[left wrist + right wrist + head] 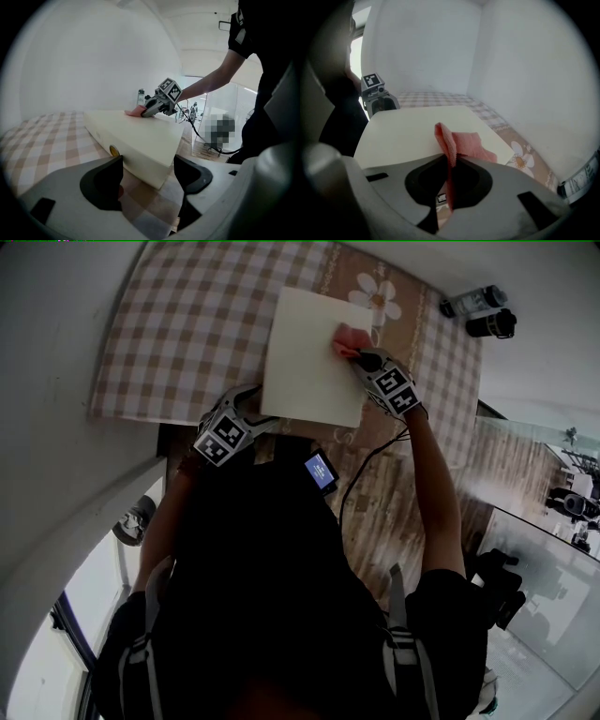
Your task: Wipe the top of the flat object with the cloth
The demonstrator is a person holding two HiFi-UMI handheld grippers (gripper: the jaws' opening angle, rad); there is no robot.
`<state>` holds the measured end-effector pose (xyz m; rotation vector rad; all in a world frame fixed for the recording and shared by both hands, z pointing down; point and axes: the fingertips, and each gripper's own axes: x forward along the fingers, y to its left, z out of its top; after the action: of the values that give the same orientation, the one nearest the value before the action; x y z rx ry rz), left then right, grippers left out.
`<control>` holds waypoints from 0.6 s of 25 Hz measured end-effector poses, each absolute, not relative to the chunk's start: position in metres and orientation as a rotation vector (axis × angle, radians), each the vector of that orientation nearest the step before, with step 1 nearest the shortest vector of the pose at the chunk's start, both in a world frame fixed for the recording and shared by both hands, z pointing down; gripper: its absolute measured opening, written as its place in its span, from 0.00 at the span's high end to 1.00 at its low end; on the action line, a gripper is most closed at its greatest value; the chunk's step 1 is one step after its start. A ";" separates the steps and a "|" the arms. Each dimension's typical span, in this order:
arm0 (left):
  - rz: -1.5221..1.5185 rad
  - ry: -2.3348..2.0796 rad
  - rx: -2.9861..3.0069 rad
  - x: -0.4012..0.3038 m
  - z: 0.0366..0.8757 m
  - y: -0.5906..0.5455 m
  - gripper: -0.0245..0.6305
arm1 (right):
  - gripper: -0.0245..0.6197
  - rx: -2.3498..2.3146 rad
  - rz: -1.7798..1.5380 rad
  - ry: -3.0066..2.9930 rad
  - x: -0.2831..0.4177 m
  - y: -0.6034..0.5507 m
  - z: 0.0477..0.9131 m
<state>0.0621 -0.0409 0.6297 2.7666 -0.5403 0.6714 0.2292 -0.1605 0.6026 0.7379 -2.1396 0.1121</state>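
A flat cream box (309, 362) lies on the checked tablecloth (187, 324). My right gripper (364, 359) is over the box's far right part, shut on a pink cloth (349, 338). In the right gripper view the cloth (466, 143) stands pinched between the jaws, and its free part lies on the box top (408, 131). My left gripper (251, 420) is at the box's near left corner. Its jaws stand open on either side of that corner (157, 168). From there the right gripper (157, 105) and cloth (135, 111) show at the far edge.
Two bottles (473, 301) (490, 324) stand at the table's far right corner. A cable (361, 465) hangs from the right gripper toward the person. A white wall runs along the table's far and left sides. A glass partition (534, 559) is at the right.
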 end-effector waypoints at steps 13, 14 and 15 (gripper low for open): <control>0.676 -0.549 2.773 0.062 0.631 -0.039 0.43 | 0.94 0.733 0.140 -2.188 0.218 -0.108 0.600; 0.675 -0.546 2.770 0.063 0.633 -0.038 0.43 | 0.94 0.735 0.144 -2.189 0.219 -0.103 0.600; 0.675 -0.544 2.764 0.063 0.636 -0.037 0.43 | 0.94 0.736 0.145 -2.189 0.219 -0.100 0.600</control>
<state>0.0627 -0.0373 0.6360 2.7639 -0.5441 0.6747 0.2187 -0.0996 0.5998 0.7357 -2.1893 0.1446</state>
